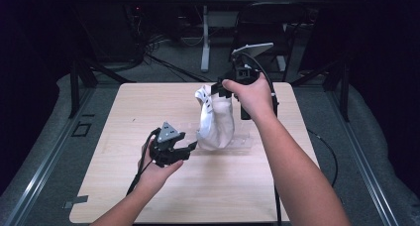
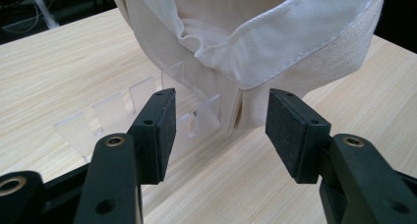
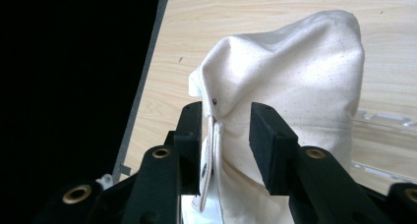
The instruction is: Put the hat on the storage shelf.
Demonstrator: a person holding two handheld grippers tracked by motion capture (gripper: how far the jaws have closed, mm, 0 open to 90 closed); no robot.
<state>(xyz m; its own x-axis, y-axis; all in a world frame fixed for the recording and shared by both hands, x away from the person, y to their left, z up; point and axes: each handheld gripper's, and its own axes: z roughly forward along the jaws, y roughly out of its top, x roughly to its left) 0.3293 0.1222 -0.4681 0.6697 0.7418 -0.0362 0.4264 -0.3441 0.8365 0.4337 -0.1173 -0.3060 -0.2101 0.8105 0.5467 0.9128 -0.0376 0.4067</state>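
Dark room, cables and a desk leg behind; pale wood-grain table (image 1: 148, 107) with squared corners, matte laminate.

Cream cap (image 1: 215, 119) sits mid-table, perched on a clear acrylic stand (image 1: 245, 142). The stand is a flat plate with upright slotted tabs, seen in the left gripper view (image 2: 115, 113) under the cap's edge. Cap outer shell is coarse canvas-like weave with tiny dark specks; the lining is smoother white fabric with a stitched, folded band (image 2: 275, 52). Crown is rounded and slightly crumpled, with a narrow strap (image 3: 211, 150) hanging down.

Right gripper (image 1: 218, 89) is at the cap's top, far side. Its jaws are partly apart with the strap and a fold of canvas between them; left pad looks close to the strap, right pad stands clear of the fabric. No firm pinch visible.

Left gripper (image 1: 190, 147) is near side, low, just beside the cap's lower edge. Its jaws are spread wide, with rough black foam pads (image 2: 290, 130), nothing between them, not touching the fabric.
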